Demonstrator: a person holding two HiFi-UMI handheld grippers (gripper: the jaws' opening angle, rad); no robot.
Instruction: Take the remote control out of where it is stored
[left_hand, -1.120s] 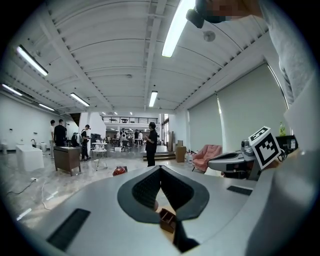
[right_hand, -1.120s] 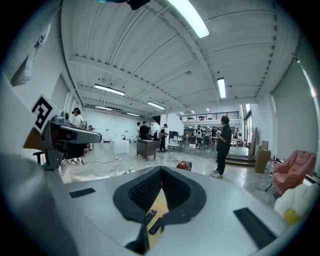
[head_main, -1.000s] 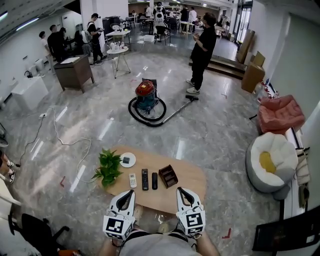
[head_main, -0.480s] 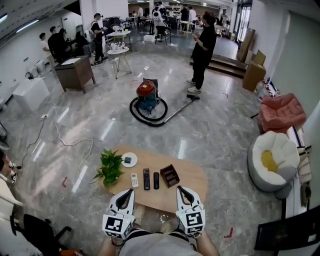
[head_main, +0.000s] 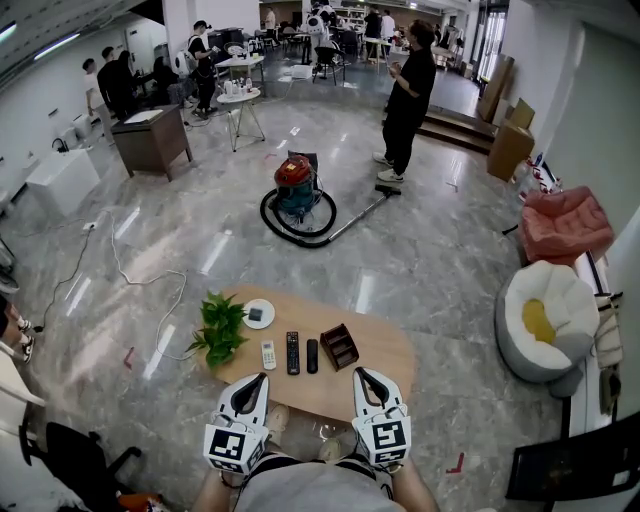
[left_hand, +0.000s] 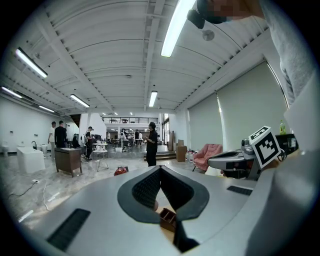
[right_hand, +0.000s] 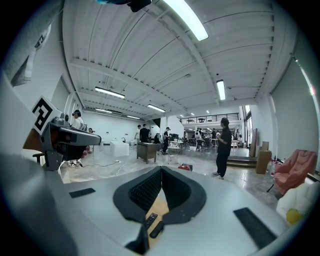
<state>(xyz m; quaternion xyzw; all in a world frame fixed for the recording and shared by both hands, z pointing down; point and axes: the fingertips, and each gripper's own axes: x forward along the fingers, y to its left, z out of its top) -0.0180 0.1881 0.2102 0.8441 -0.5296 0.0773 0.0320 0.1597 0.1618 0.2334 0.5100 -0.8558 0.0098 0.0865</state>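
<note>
Brown holder (head_main: 338, 346) on worktop (head_main: 385, 355) — contents unclear. White remote control (head_main: 268, 354), long black remote control (head_main: 292, 352), short black remote control (head_main: 311, 355) lie flat beside it. Left hand-held gripper (head_main: 260, 380), right hand-held gripper (head_main: 358, 374) — jaws pressed together, empty, near worktop's front edge.

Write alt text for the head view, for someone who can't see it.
The left gripper and right gripper are held side by side, both shut, at the near edge of an oval wooden table. On it lie a white remote and two black remotes between a potted plant and a brown holder; a red vacuum cleaner stands beyond.
</note>
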